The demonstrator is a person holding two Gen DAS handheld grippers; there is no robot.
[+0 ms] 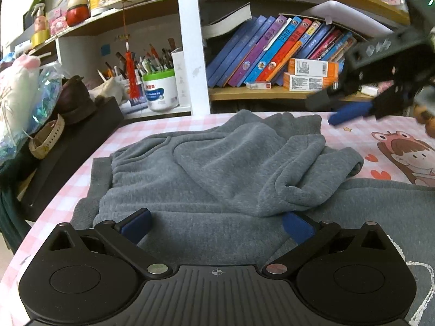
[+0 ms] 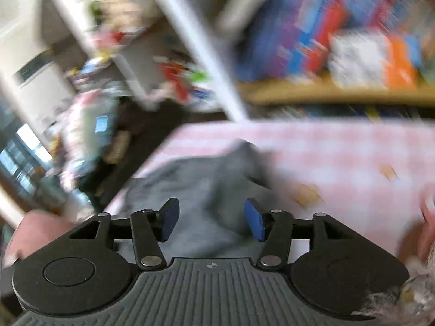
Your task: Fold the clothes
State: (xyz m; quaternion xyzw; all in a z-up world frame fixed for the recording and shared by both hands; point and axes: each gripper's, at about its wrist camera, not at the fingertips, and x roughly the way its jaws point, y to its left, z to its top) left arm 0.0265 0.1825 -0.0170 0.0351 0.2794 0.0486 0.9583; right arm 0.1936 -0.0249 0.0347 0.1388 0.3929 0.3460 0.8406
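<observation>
A grey fleece garment [image 1: 217,168] lies partly folded on a table covered by a pink checked cloth [image 1: 89,160]; one thick layer is turned back over the rest, with a rolled cuff or hem facing the right side of the left wrist view. More grey fabric spreads toward the lower right, where a white stitched outline shows. The left gripper [image 1: 216,229] sits low over the near edge of the garment, its jaws spread wide; the blue pads [image 1: 136,229] rest at or just above the cloth, and the right-hand pad is partly covered by the folded layer, though no fabric is pinched between them. The right gripper [image 2: 213,220] appears in its own view with jaws parted and nothing between the blue pads [image 2: 171,218]; the garment [image 2: 201,190] lies below and ahead of it, blurred. In the left wrist view the same tool [image 1: 350,114] hangs above the far right of the table, clear of the cloth. A cartoon girl [image 1: 407,157] is printed on the cloth at right. Behind the table stands a shelf of leaning books [image 1: 274,51], orange and white boxes [image 1: 312,74], and a green-lidded tub [image 1: 160,89] beside pens. A watch [image 1: 47,138] lies on a black box at left.
</observation>
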